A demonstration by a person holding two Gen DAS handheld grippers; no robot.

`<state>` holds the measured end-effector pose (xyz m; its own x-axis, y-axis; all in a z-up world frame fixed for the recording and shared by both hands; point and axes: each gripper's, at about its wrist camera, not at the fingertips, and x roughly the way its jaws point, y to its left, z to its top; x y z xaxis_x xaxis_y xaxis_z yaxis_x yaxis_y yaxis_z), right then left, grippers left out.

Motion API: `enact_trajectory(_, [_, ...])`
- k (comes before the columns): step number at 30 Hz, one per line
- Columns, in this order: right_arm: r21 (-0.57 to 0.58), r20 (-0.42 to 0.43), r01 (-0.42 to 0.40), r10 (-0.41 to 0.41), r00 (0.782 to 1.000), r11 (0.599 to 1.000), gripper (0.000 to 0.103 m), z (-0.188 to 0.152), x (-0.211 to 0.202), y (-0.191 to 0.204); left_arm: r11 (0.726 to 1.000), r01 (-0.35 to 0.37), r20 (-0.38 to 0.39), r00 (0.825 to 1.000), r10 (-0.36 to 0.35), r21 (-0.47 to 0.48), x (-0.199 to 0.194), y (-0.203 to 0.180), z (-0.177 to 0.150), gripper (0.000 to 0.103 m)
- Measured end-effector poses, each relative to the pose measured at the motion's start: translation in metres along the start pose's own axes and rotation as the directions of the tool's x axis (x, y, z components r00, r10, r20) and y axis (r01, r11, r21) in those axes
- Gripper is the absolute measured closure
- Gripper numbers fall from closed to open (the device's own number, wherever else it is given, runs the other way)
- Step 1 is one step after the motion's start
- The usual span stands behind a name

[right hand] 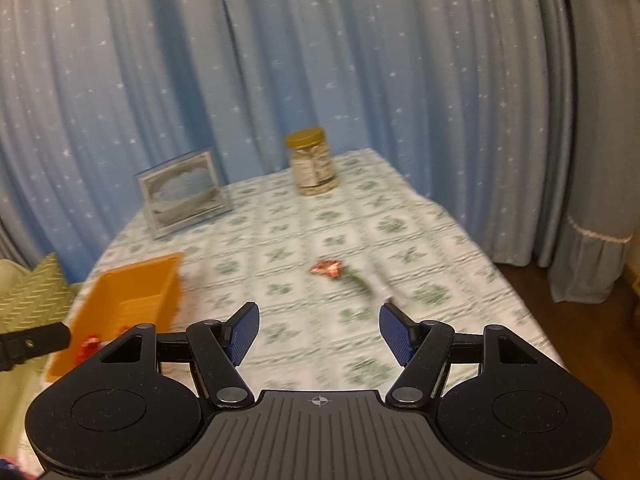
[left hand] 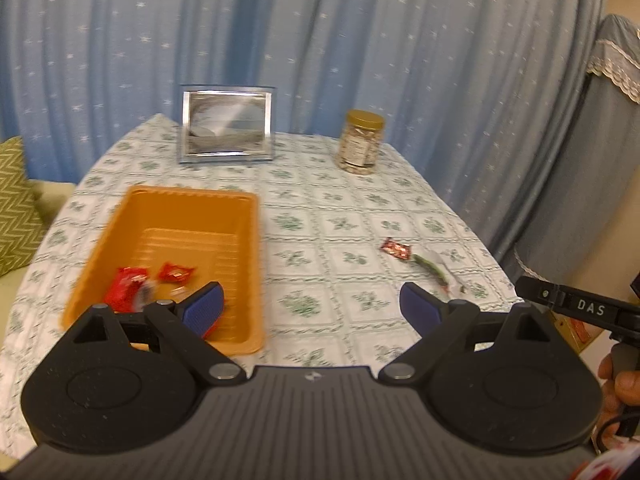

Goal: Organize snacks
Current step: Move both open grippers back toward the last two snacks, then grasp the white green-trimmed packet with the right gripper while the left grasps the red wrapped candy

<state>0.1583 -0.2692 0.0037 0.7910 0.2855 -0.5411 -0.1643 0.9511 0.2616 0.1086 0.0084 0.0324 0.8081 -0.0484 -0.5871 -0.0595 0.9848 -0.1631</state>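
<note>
An orange tray (left hand: 120,232) sits on the table's left side and holds several red snack packets (left hand: 130,286). It also shows in the right wrist view (right hand: 132,292). A small red snack packet (left hand: 396,249) and a green-and-clear wrapper (left hand: 436,270) lie on the tablecloth to the right; both show blurred in the right wrist view, the packet (right hand: 329,269) and the wrapper (right hand: 362,282). My left gripper (left hand: 312,306) is open and empty, above the tray's near right corner. My right gripper (right hand: 316,330) is open and empty, short of the loose packet.
A jar with a gold lid (left hand: 360,142) and a picture frame (left hand: 228,128) stand at the table's far side, before a blue curtain. A green cushion (left hand: 16,200) lies left of the table. The table's right edge (right hand: 500,272) drops to a wooden floor.
</note>
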Motion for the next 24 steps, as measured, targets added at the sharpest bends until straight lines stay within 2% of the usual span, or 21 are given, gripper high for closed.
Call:
enact_trajectory(7, [-0.043,-0.027,0.006,-0.007,1.0,0.999,0.036,0.01,0.041,-0.038,0.997,0.041,-0.052,0.998,-0.037,0.068,0.061,-0.033,0.006,0.009])
enact_trajectory(17, [-0.198,-0.115,-0.04,0.018,0.993,0.979,0.037,0.011,0.127,-0.055,0.993,0.043,-0.109,0.994,-0.031,0.113,0.15,-0.056,0.01,0.009])
enact_trajectory(24, [-0.231,-0.187,-0.061,0.017,0.982,0.971,0.049,0.007,0.188,-0.063,0.989,0.035,-0.128,0.992,-0.016,0.147,0.195,-0.065,0.008,0.009])
